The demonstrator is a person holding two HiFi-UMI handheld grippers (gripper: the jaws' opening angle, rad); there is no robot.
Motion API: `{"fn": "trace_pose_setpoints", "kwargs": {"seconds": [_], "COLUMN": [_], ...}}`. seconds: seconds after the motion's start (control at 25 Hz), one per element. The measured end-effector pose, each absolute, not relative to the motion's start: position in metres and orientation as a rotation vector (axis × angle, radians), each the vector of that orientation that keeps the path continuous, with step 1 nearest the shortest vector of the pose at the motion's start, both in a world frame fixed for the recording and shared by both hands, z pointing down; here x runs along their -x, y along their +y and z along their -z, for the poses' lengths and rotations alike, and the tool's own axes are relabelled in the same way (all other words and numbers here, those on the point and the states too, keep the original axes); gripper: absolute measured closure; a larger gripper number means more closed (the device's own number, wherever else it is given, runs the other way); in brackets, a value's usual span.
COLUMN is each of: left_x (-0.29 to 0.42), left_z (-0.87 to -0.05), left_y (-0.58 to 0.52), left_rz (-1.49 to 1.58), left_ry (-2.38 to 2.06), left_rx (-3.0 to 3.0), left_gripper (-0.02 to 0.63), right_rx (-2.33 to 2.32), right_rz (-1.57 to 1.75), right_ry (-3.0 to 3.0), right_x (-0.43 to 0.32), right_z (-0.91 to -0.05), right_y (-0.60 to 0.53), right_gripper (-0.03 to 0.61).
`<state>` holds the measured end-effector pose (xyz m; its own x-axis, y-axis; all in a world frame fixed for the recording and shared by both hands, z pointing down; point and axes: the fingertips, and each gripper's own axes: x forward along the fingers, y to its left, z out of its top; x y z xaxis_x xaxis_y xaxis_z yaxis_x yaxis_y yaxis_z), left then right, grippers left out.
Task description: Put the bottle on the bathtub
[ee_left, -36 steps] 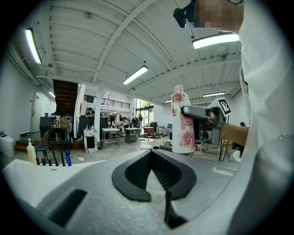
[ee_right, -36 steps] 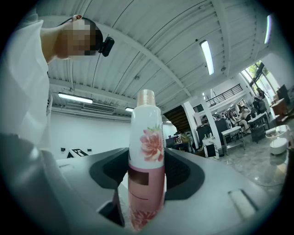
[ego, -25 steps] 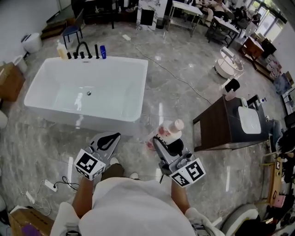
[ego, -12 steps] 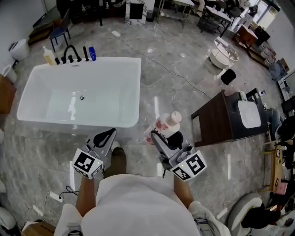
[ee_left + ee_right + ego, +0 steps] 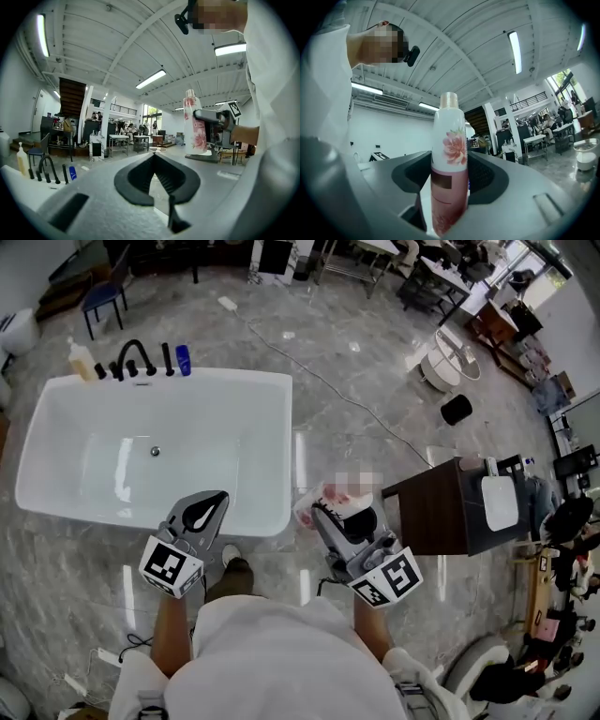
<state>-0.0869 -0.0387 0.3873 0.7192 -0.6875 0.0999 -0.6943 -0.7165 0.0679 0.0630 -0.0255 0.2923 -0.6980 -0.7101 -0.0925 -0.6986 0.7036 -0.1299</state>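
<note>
The bottle (image 5: 317, 501) is white and pink with a flower print and a pale cap. My right gripper (image 5: 330, 517) is shut on its lower body and holds it upright (image 5: 449, 159) over the floor, just right of the bathtub's near right corner. The white bathtub (image 5: 281, 432) fills the left of the head view, and its inside is bare. My left gripper (image 5: 217, 496) is shut on nothing and hovers over the tub's near rim. In the left gripper view its jaws (image 5: 153, 154) meet at the tips, with the bottle (image 5: 194, 123) seen to the right.
A black faucet (image 5: 131, 356), a yellow bottle (image 5: 80, 360) and a blue bottle (image 5: 183, 359) stand on the tub's far rim. A dark wooden vanity (image 5: 441, 512) with a white basin (image 5: 499, 502) is at the right. A cable (image 5: 347, 399) crosses the floor behind.
The person has stepped toward the tub. Both grippers are now nearer its near rim, the left one over it. The bottle has stayed in the right gripper.
</note>
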Motion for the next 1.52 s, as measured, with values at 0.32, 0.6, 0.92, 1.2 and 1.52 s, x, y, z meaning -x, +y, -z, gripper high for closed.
{"fn": "trace_pose_setpoints", "kwargs": {"seconds": [0.32, 0.6, 0.92, 1.2, 1.52], "left_x": [0.132, 0.139, 0.109, 0.058, 0.042], "left_z": [-0.391, -0.397, -0.409, -0.423, -0.487], "left_y": [-0.112, -0.139, -0.176, -0.211, -0.266], "left_rz": [-0.100, -0.126, -0.159, -0.224, -0.192], "left_ry": [-1.122, -1.113, -1.128, -1.163, -1.139], "left_rx": [-2.812, -2.802, -2.767, -2.729, -2.648], "left_gripper": [0.612, 0.612, 0.612, 0.612, 0.612], "right_rx": [1.138, 1.138, 1.137, 1.064, 1.088], "right_rz": [0.150, 0.141, 0.151, 0.159, 0.194], "right_ry": [2.795, 2.823, 2.855, 2.902, 2.969], "right_x": [-0.010, -0.001, -0.029, -0.066, -0.052], "right_z": [-0.291, -0.292, -0.311, -0.342, -0.439], "right_y": [-0.098, -0.132, -0.185, -0.268, -0.386], "right_gripper": [0.339, 0.339, 0.339, 0.339, 0.339]}}
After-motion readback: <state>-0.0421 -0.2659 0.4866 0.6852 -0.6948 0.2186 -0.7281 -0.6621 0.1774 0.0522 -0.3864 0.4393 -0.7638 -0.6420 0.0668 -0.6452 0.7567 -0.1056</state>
